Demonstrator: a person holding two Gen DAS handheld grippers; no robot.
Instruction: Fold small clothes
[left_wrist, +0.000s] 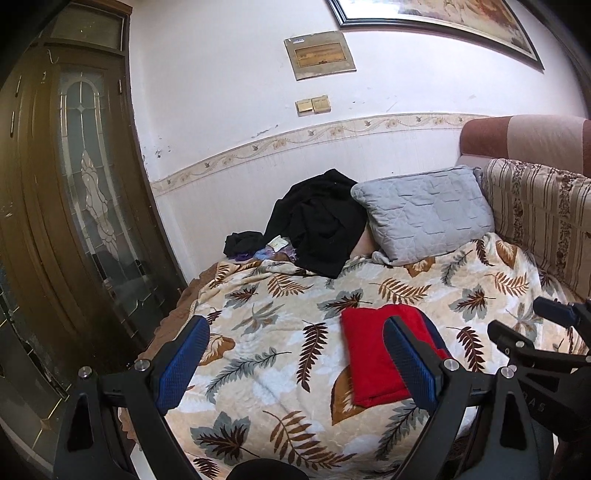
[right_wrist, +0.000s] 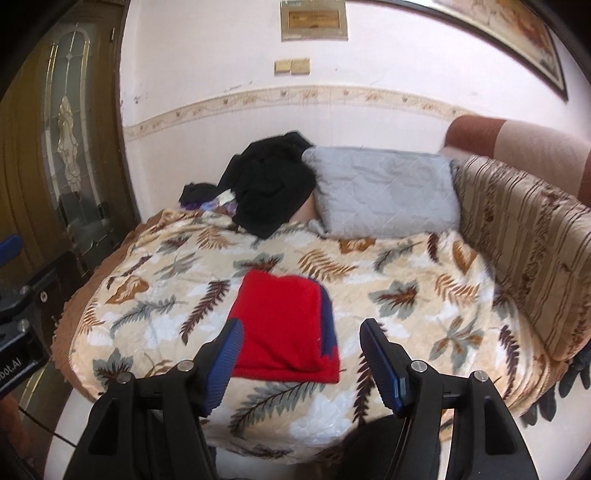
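Note:
A red garment with a dark blue part (left_wrist: 376, 354) lies folded into a rectangle on the leaf-patterned blanket (left_wrist: 277, 343). It also shows in the right wrist view (right_wrist: 284, 325), just ahead of my right gripper (right_wrist: 301, 339), which is open and empty above the blanket's near edge. My left gripper (left_wrist: 295, 332) is open and empty, held above the blanket; its right finger (left_wrist: 410, 362) overlaps the garment's right side in view. The right gripper shows at the right edge of the left wrist view (left_wrist: 532, 321).
A black clothes pile (left_wrist: 317, 221) and a grey pillow (left_wrist: 424, 214) lie at the far end by the wall. A striped cushion back (left_wrist: 543, 214) lines the right side. A wooden door with glass (left_wrist: 85, 184) stands left. The blanket (right_wrist: 424, 295) covers the seat.

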